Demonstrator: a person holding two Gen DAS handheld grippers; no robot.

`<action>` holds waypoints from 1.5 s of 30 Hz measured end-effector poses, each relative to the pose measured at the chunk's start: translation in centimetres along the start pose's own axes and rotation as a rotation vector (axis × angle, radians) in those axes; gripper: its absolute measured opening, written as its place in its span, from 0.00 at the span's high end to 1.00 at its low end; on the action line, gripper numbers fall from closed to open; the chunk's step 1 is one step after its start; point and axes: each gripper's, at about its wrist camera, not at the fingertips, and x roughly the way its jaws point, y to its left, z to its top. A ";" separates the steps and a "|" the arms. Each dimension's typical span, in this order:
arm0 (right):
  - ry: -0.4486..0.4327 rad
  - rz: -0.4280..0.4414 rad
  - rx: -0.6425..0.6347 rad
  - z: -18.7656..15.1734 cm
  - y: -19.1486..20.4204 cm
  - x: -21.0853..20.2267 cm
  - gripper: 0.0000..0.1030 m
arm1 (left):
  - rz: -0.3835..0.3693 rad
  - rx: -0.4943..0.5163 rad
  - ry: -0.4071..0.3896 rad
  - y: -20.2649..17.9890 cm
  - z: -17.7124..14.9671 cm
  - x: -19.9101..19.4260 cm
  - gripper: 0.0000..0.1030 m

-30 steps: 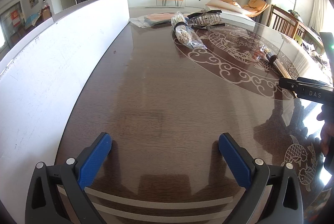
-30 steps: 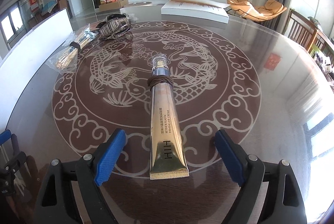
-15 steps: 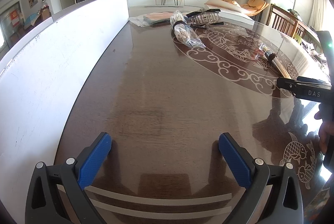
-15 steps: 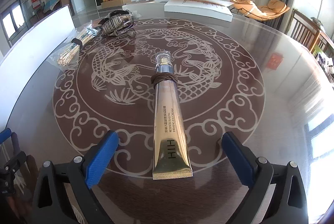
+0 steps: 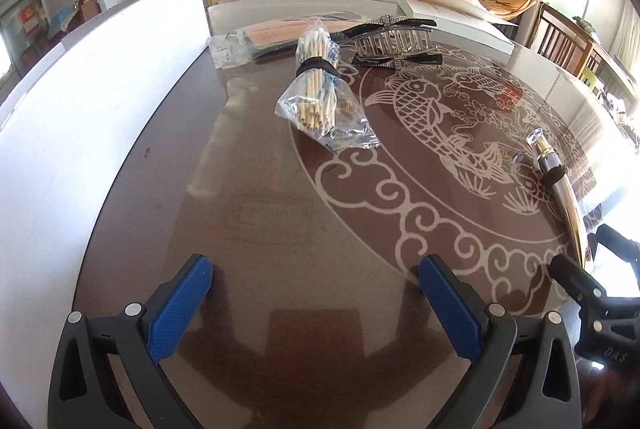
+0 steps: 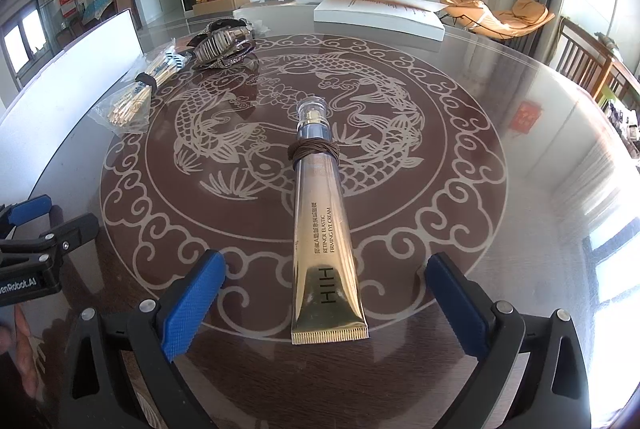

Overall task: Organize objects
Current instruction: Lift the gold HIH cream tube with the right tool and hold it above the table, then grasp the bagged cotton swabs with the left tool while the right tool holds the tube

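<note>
In the left wrist view the tube disappears at its lower end behind the right gripper. The right wrist view crops the left gripper at its left edge. The flat packet under clear plastic cannot be identified.

Both wrist views look steeply down, close over the table; both show the gold tube.

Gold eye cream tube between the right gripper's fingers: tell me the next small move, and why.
Probably lift the right gripper clear. The gold eye cream tube lies flat on the glass table, already bound with a brown hair tie. The fingers have just been opening and stand apart from it, so it looks released. The left gripper is open and holds nothing.
</note>
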 end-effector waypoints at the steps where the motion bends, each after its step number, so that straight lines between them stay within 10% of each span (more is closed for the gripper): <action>1: 0.000 0.000 0.000 0.0 0.0 0.0 0.02 | -0.006 0.010 -0.001 -0.3 1.1 0.7 0.00; 13: 0.000 0.000 0.000 0.0 0.0 0.0 0.02 | 0.006 0.001 0.043 -0.3 13.0 8.2 0.01; 14: 0.001 -0.001 0.000 0.0 0.0 0.0 0.02 | 0.007 0.001 0.013 -0.1 12.9 7.8 0.19; 15: 0.001 -0.002 0.000 0.0 0.0 0.0 0.02 | 0.004 0.008 -0.016 -0.1 12.6 7.2 0.48; 17: 0.001 -0.002 0.000 0.0 0.0 0.0 0.02 | -0.015 0.039 -0.030 0.2 11.8 6.2 0.69; 28: 0.000 -0.010 -0.003 0.1 -0.1 0.1 0.01 | -0.030 0.027 -0.054 2.2 -3.6 -3.4 0.70; 34: -0.001 -0.015 -0.005 0.1 0.0 0.0 0.01 | -0.050 0.016 -0.070 2.3 -6.3 -5.0 0.63; 38: 0.000 -0.014 -0.004 0.0 0.0 0.0 0.00 | 0.007 0.048 -0.061 1.7 -6.5 -4.4 0.06; 45: 0.002 -0.008 0.000 0.0 -0.1 0.1 0.00 | -0.010 0.022 -0.034 2.2 -6.3 -3.9 0.00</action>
